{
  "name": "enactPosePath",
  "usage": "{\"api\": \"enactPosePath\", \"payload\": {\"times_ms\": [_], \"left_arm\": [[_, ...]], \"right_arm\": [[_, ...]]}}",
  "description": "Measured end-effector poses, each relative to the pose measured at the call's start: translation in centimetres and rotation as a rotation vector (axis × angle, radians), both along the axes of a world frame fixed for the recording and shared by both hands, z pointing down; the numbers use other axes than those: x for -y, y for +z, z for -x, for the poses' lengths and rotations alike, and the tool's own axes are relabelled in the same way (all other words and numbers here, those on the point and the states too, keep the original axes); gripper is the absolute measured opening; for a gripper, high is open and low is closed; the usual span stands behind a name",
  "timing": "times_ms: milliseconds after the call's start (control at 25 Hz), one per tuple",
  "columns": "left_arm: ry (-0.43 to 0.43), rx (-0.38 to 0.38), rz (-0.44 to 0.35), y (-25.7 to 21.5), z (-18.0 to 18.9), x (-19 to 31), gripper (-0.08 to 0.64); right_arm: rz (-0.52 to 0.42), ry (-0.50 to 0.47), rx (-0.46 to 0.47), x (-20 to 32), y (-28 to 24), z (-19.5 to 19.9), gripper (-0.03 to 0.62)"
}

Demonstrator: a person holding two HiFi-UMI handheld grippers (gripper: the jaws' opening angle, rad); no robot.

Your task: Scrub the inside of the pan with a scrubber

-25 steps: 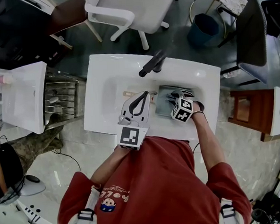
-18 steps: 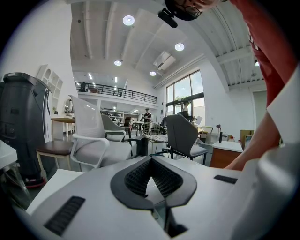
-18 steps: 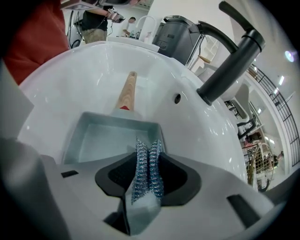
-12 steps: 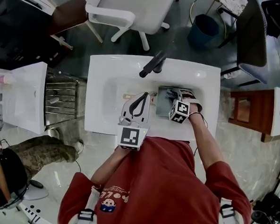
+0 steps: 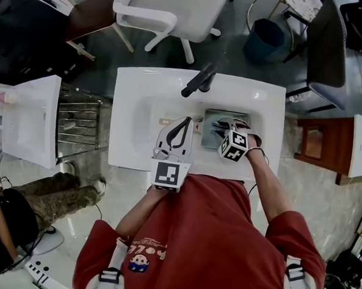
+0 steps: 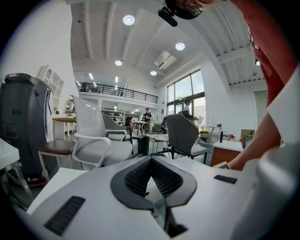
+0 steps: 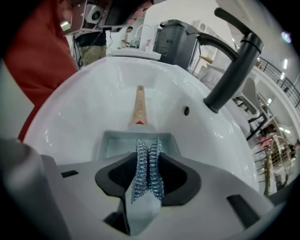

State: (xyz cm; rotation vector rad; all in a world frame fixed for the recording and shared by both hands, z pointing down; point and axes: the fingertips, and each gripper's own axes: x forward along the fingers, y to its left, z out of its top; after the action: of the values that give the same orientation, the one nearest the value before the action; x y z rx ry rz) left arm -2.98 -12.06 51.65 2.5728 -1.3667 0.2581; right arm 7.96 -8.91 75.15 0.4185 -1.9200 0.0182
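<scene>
A square grey pan (image 5: pixel 236 120) with a wooden handle (image 5: pixel 166 121) lies in the white sink (image 5: pixel 137 122). My right gripper (image 5: pixel 220 128) reaches into the pan and is shut on a silvery wire scrubber (image 7: pixel 148 174). In the right gripper view the pan (image 7: pixel 111 143) sits just beyond that gripper (image 7: pixel 148 157), and its handle (image 7: pixel 139 105) points away up the basin. My left gripper (image 5: pixel 187 119) hovers over the sink's near side beside the handle. It is shut and holds nothing; the left gripper view shows that gripper (image 6: pixel 151 160) aimed out at the room.
A black faucet (image 5: pixel 199 80) stands at the sink's far rim, close above the pan. A wire rack (image 5: pixel 79 125) and another white counter (image 5: pixel 33 122) are to the left, and a wooden stool (image 5: pixel 318 144) is to the right. A white chair (image 5: pixel 179 12) is behind the sink, and someone's legs (image 5: pixel 56 200) are at lower left.
My right gripper has shifted a little left and toward me over the pan with the scrubber. The left gripper has stayed put. The legs at lower left have come into view.
</scene>
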Motion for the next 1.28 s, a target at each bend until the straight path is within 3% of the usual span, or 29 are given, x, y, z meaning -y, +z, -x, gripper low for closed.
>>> {"api": "enactPosePath", "payload": {"times_ms": [160,280,480,640,840,1040,1280], "left_arm": [[0.009,0.035,-0.051,0.3,0.2,0.1,0.014],[0.006,0.016,-0.003,0.6,0.1,-0.2,0.014],[0.005,0.018,0.002,0.7,0.2,-0.2,0.014],[0.003,0.022,0.019,1.3,0.3,-0.3,0.014],[0.017,0.048,-0.030,2.1,0.4,-0.2,0.014],[0.014,0.036,0.029,2.5,0.4,-0.5,0.014],[0.022,0.048,-0.008,2.3,0.2,-0.4,0.014]], "right_arm": [[0.179,-0.053,0.050,-2.9,-0.2,1.6,0.160],[0.259,-0.061,0.083,-4.1,-0.1,2.4,0.160],[0.368,-0.071,0.118,-5.5,0.2,3.5,0.160],[0.386,-0.079,0.115,-5.9,0.5,3.9,0.160],[0.394,-0.076,0.114,-5.9,1.0,4.0,0.160],[0.393,-0.075,0.114,-5.9,1.2,4.3,0.160],[0.379,-0.073,0.109,-5.7,1.2,4.1,0.160]]}}
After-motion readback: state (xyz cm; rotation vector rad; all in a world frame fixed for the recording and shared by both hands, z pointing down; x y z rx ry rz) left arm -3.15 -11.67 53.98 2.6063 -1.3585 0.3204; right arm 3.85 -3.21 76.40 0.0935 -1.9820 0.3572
